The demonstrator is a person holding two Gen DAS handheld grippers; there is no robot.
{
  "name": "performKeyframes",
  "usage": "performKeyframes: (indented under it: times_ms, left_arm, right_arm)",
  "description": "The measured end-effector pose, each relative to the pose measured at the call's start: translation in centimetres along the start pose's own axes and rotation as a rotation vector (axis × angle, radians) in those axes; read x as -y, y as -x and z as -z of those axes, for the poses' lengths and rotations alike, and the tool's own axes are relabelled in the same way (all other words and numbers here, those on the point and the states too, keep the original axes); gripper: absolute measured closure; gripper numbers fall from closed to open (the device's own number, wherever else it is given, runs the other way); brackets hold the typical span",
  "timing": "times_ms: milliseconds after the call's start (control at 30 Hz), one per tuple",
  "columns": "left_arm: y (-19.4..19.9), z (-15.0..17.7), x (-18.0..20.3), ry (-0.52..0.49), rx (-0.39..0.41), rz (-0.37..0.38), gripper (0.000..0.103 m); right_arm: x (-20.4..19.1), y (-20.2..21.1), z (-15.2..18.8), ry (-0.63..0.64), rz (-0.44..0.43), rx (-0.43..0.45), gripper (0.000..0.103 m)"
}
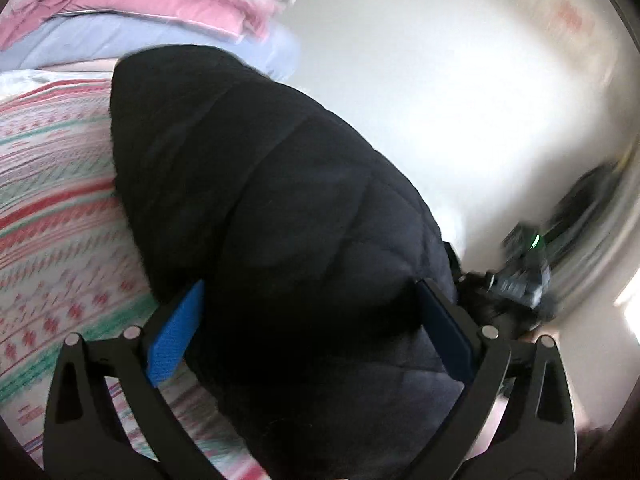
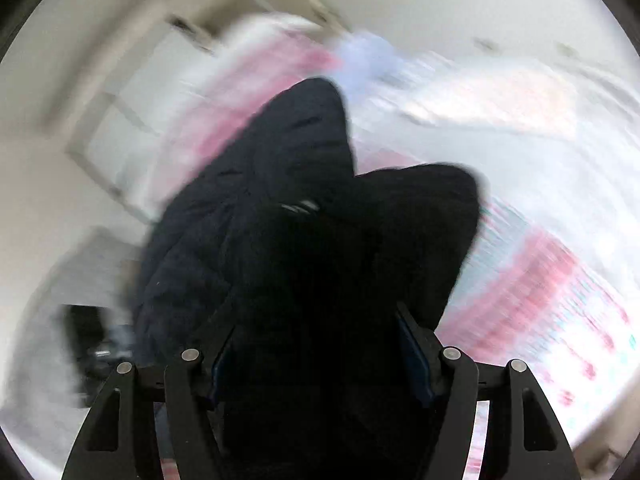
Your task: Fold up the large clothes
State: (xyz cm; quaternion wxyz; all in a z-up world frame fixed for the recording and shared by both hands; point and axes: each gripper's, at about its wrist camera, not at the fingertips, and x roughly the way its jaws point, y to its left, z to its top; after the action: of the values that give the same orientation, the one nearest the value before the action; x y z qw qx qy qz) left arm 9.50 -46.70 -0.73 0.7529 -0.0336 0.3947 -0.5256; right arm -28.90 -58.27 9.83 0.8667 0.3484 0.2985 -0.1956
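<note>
No readable text, labels, brands or numbers are showing in either wrist view. Motion blur is smearing the patterned blanket (image 1: 52, 208); its marks are reading as woven motifs, not letters. A faint reddish mark on a white item (image 1: 570, 16) at upper right is staying too blurred to read.

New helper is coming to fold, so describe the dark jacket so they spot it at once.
Find the bed with the pink and green patterned bedspread. The jacket is the puffy quilted piece held over it between both grippers, the only black thing among pale folded bedding.
</note>
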Motion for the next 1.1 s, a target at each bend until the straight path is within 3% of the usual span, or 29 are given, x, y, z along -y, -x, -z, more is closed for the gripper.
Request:
performKeyframes:
  times_ms: [33,67,100,167,433,733,833,967,1100]
  left_arm:
    - [0.1,0.5,0.5,-0.03,0.01,-0.023,0.0]
    - [0.4,0.5,0.8,-0.026,0.009,-0.026,0.0]
    - [1.1,0.3,0.8,-0.005,-0.009,-0.024,0.0]
    - [2.0,-0.5,0.8,0.011,-0.031,-0.044,0.0]
    - [8.1,1.3,5.1,-0.027,0.006,-0.232,0.001]
    - [11.1,4.6,10.7,-0.053,-0.037,-0.484,0.0]
    - [11.0,6.1,11.5,-0.018,-0.042,-0.558,0.0]
    - [10.8,8.2,12.5,-0.001,-0.043,-0.631,0.0]
    - [10.4,9.7,13.1,0.036,-0.06,-0.647,0.0]
  right_arm:
    - [1.7,-1.8,1.1,-0.042,0.069,-0.064,0.033]
    - [3.2,-2.9,2.0,-0.084,0.046,-0.104,0.033]
    - [4.3,-3.0,2.6,-0.146,-0.036,-0.087,0.032]
    - [4.9,-2.0,3.1,-0.187,-0.083,-0.052,0.032]
    - [-1.3,5.0,2.1,0.067,0.122,0.044,0.028]
    - [-6.3,9.4,9.8,0.209,0.237,0.025,0.02]
    - [-7.7,10.1,12.2,0.242,0.252,0.009,0.011]
    - [-9.5,10.8,14.5,0.32,0.317,0.031,0.01]
    - [-10.0,10.9,15.4,0.353,0.37,0.026,0.01]
